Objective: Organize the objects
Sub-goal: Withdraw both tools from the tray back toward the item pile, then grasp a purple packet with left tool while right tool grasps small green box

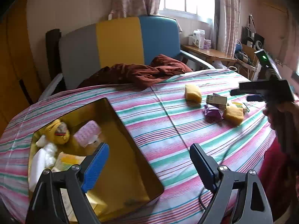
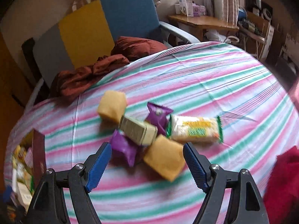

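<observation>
Snack items lie in a loose pile on the striped bedsheet (image 2: 205,78): two yellow cakes (image 2: 112,106) (image 2: 164,160), a beige carton (image 2: 138,130), two purple packets (image 2: 158,115) (image 2: 124,148) and a green-edged cracker pack (image 2: 194,129). My right gripper (image 2: 147,145) hovers open over the near cake and purple packet, touching neither. My left gripper (image 1: 149,147) is open and empty above the right rim of a gold-lined box (image 1: 119,123). The box holds a yellow pouch (image 1: 58,132), a pink pack (image 1: 86,133) and white items. In the left wrist view the right gripper (image 1: 243,95) hangs over the same pile (image 1: 216,104).
A crumpled brown blanket (image 1: 138,72) lies at the head of the bed, against a grey, yellow and blue headboard (image 1: 119,41). A wooden side table (image 1: 207,53) with small boxes stands by the window. A red garment (image 2: 284,183) is at the right edge.
</observation>
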A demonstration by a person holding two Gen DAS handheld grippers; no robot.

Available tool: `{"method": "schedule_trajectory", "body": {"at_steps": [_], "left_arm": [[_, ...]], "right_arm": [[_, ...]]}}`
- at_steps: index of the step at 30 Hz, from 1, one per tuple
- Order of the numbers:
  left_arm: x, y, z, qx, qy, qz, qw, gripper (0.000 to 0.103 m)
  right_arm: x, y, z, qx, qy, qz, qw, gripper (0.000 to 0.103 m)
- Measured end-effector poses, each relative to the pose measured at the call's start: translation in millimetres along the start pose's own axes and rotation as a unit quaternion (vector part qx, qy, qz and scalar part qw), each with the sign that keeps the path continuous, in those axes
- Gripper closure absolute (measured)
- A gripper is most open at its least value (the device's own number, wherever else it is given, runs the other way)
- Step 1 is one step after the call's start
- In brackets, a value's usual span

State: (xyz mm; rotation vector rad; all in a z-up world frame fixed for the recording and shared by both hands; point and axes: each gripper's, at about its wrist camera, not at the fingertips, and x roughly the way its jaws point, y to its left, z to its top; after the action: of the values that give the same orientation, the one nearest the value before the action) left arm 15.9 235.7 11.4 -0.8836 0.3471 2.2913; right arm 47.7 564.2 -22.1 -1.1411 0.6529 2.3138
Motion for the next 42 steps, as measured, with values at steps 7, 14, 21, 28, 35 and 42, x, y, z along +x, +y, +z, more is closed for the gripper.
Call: {"method": "schedule_trajectory", "body": {"at_steps": [7, 14, 21, 28, 35, 42], "left_arm": [[31, -20, 27, 0.0, 0.027, -0.019, 0.9995, 0.014], [80, -55, 65, 0.022, 0.042, -0.029, 0.9984, 0.015], [136, -116, 77, 0.126, 0.087, -0.067, 0.9859, 0.015], [184, -140, 95, 0.123, 0.12, -0.114, 0.9786, 0.012], [214, -164, 102, 0.107, 0.142, -0.152, 0.9723, 0.011], [231, -149, 80, 0.086, 0.181, -0.118, 0.9727, 0.046]], "right_arm": [[33, -16, 16, 0.045, 0.021, 0.045, 0.998, 0.023], [29, -34, 15, 0.086, 0.014, 0.068, 0.994, 0.022], [27, -41, 16, 0.1, 0.015, 0.075, 0.992, 0.022], [27, -52, 15, 0.124, 0.018, 0.081, 0.989, 0.022], [25, -52, 15, 0.127, 0.017, 0.093, 0.987, 0.022], [27, -51, 14, 0.119, 0.023, 0.084, 0.989, 0.022]]}}
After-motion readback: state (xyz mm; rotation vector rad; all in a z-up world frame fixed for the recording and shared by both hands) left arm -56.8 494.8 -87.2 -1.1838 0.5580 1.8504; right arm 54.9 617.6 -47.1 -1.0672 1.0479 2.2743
